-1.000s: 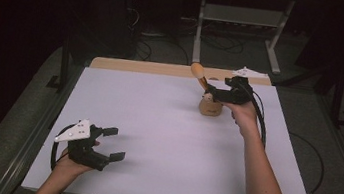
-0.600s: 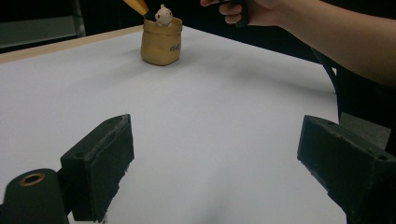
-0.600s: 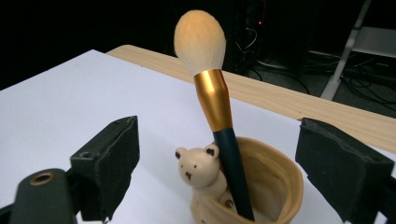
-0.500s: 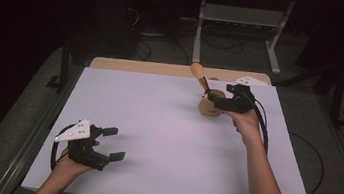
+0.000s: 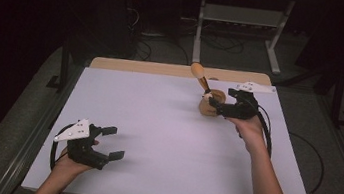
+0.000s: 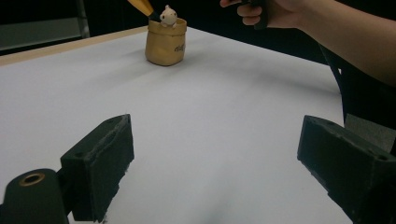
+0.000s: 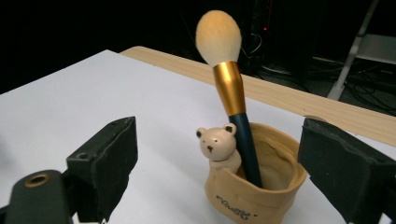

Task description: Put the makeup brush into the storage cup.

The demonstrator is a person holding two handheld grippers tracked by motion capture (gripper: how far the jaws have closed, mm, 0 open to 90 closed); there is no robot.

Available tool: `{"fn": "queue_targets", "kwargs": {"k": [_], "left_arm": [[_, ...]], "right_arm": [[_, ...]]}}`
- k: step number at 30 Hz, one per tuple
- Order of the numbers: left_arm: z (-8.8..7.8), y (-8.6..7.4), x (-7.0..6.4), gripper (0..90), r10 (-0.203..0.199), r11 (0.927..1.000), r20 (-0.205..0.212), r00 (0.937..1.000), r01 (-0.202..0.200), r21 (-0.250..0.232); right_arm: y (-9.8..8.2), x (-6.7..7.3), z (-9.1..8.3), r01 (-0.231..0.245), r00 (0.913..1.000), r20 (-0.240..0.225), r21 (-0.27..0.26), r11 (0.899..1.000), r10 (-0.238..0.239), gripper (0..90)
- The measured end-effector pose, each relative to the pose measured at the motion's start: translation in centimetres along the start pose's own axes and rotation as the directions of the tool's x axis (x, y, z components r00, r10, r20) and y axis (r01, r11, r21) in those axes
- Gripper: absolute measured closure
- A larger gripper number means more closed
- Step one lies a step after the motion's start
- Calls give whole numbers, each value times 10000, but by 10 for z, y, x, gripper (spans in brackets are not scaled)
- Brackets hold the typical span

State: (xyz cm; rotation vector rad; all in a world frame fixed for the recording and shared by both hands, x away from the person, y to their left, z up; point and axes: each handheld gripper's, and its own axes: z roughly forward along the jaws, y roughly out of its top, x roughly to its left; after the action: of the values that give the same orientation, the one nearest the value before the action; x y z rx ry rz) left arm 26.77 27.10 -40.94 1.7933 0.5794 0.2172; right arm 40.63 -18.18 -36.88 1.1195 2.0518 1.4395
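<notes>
Table: a white sheet (image 5: 163,146) covered the tabletop; a strip of pale wood (image 5: 153,68) showed along its far edge.
Holder: a tan, sack-shaped brush pot (image 7: 254,191) stood upright on the sheet near the far right part of the table, with a small cream bear figure (image 7: 218,144) at its rim and dark lettering on its front.
Brush: a makeup brush (image 7: 229,88) stood in the pot, leaning, its pale yellow bristle head uppermost, a gold ferrule below it and a dark blue handle going down inside the pot.
Right gripper (image 5: 219,106): held just beside the pot in the high view, jaws spread wide; in the right gripper view the pot and brush lay between the two black jaws, touching neither.
Left gripper (image 5: 113,143): held low over the near left part of the sheet, well apart from the pot, jaws spread and holding nothing.
Left gripper view: the pot (image 6: 165,41) appeared far off, with the person's right hand (image 6: 275,10) above and beside it.
</notes>
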Motion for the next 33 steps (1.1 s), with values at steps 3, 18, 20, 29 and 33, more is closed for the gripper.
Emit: {"fn": "queue_targets", "kwargs": {"k": [3, 18, 20, 29, 33], "left_arm": [[0, 0, 0, 101, -14, 10000, 8, 10000, 14, -13], [-1, 1, 1, 101, 46, 10000, -8, 10000, -46, 18], [-1, 1, 0, 101, 58, 10000, -15, 10000, -58, 26], [-1, 1, 0, 101, 94, 10000, -9, 10000, -94, 24], [-1, 1, 0, 101, 87, 10000, -23, 10000, -87, -4]], "right_arm": [[-1, 4, -4, 120, 9999, -96, -28, 9999, -121, 112], [-17, 17, -13, 265, 9993, -264, 109, 9996, -262, 109], [-19, 18, -15, 200, 9994, -276, 128, 9997, -196, 109], [-26, 20, -27, 185, 9994, -304, 58, 9998, -183, 113], [-29, 22, -33, 172, 9993, -325, -60, 9998, -174, 113]]}}
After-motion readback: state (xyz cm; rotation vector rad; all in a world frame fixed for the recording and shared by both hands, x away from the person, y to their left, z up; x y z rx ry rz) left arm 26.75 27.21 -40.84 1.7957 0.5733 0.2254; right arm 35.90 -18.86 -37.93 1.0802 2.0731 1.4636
